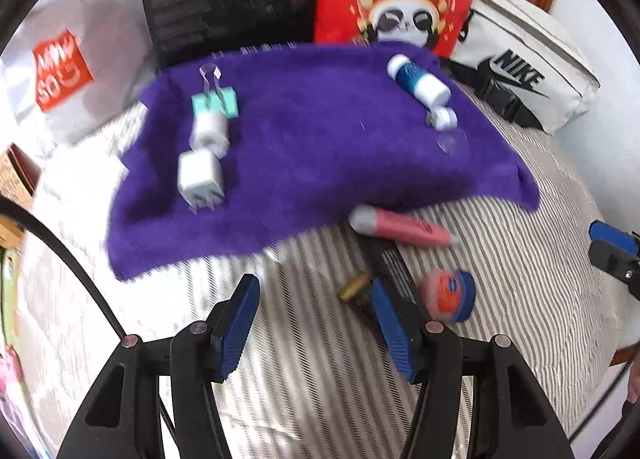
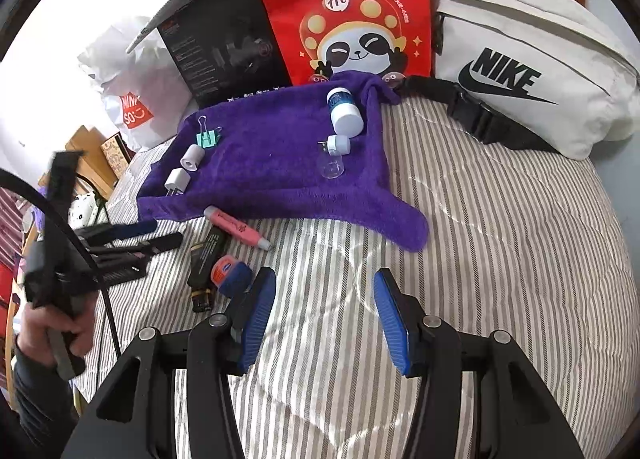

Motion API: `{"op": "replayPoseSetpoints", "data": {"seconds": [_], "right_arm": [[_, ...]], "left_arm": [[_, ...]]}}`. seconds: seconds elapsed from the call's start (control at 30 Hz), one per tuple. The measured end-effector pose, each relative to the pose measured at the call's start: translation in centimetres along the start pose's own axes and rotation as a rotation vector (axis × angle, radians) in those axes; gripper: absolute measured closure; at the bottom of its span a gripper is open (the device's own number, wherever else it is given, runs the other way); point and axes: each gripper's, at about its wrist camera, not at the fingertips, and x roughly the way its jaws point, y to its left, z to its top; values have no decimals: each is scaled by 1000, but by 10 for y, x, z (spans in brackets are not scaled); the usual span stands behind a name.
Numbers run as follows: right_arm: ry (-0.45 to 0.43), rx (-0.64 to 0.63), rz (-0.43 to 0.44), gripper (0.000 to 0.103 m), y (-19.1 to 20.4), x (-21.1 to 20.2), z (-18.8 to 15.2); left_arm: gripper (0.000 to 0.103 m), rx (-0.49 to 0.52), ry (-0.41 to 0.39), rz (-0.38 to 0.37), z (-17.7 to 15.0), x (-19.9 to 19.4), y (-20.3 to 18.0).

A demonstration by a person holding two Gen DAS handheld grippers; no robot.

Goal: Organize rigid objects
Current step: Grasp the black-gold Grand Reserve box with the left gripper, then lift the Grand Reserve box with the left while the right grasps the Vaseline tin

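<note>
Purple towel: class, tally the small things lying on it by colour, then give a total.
On the purple towel:
White: 3 (plug, roll, small cap piece)
Mint green: 1 (binder clip)
Blue and white: 1 (bottle)
Clear: 1 (cup)
Total: 6

A striped bed cover [image 2: 500, 243] fills the foreground. Along its far edge, from left to right, stand a white shopping bag [image 2: 132, 71] with an orange logo, a black box [image 2: 224, 55], a red bag [image 2: 352, 15] printed with a panda, and a white Nike waist bag [image 2: 520, 55] with a black strap and buckle. The box and red bag stand upright side by side.
</note>
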Motion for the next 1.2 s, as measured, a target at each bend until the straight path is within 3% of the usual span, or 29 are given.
{"op": "replayPoseSetpoints", "data": {"seconds": [0.17,0.3,0.5,0.6,0.83,0.87,0.93,0.97,1.2], "right_arm": [[-7,3,1,48,-5,-7,-6],[-9,19,12,48,-10,-8,-9],[1,40,23,48,-17,-4,-14],[8,43,28,48,-19,-1,-16],[14,50,49,48,-25,3,-18],[16,52,51,48,-25,4,-18],[23,52,54,48,-25,7,-18],[24,50,55,48,-26,8,-19],[44,45,55,48,-28,14,-21]], "left_arm": [[46,23,29,27,-7,11,-12],[46,12,44,-1,-10,13,-20],[46,-9,51,72,-12,14,-33],[40,47,69,129,-21,18,-35],[39,66,51,165,-29,13,-29],[42,69,42,164,-29,13,-31],[64,65,36,123,-28,13,-35],[81,47,39,60,-28,12,-35],[78,57,23,77,-34,13,-43]]}}
